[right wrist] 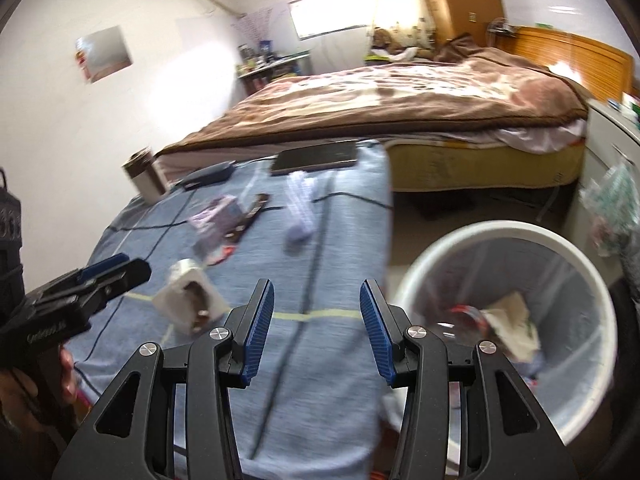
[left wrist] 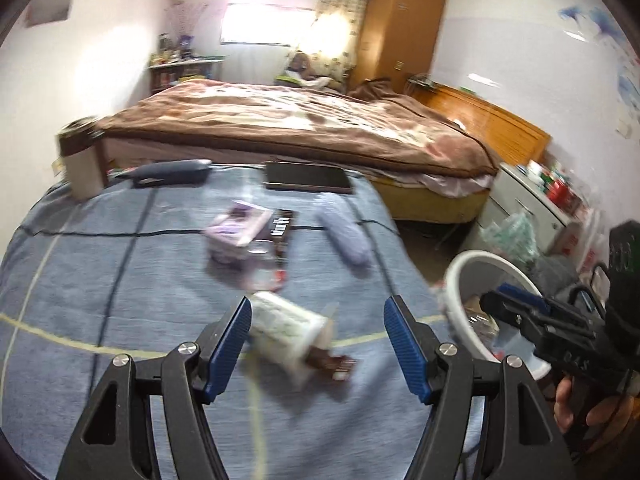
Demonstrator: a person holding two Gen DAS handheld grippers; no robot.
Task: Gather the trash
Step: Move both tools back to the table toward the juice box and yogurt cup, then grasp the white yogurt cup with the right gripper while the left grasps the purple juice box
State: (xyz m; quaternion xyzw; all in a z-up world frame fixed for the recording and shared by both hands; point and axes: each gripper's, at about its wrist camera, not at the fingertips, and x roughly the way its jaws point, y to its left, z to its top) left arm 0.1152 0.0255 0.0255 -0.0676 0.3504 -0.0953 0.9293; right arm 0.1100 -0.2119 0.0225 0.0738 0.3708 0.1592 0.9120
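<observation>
Here the left gripper [left wrist: 318, 340] stands released, its blue-padded jaws spread with nothing pressed between them; a white paper carton [left wrist: 288, 332] lies on its side on the blue cloth [left wrist: 100, 280] just beyond the left pad, whether touching it the blur does not let me say. The carton is crumpled, printed faintly, and its open end shows something brown spilling out [left wrist: 332, 362]. The right gripper [right wrist: 317, 326] is likewise released, jaws apart over bare cloth at the table's near right edge.

Further out on the cloth lie a lilac box [left wrist: 236, 226], a dark wrapper [left wrist: 282, 226] beside it, a red-and-clear wrapper [left wrist: 268, 276] nearer, and a pale lavender roll [left wrist: 344, 234]. At the far edge sit a dark flat tablet-like slab [left wrist: 308, 178], a dark blue case [left wrist: 172, 172] and a cream tumbler with a brown band [left wrist: 80, 160]. Beyond is a bed under a brown blanket [left wrist: 300, 124].

The right wrist view shows what the left barely catches: the white bin [right wrist: 516, 232] beside the table, lined with a clear bag, holding crumpled paper and a red scrap [right wrist: 472, 314]. In the left wrist view only part of its rim appears, behind the right gripper's body, with a hand [left wrist: 572, 404] around the handle. The right wrist view in turn shows the carton's open mouth more squarely.

Both views are motion-blurred; print on the boxes and wrappers is unreadable, and the bin's near side is cut off by the gripper.
</observation>
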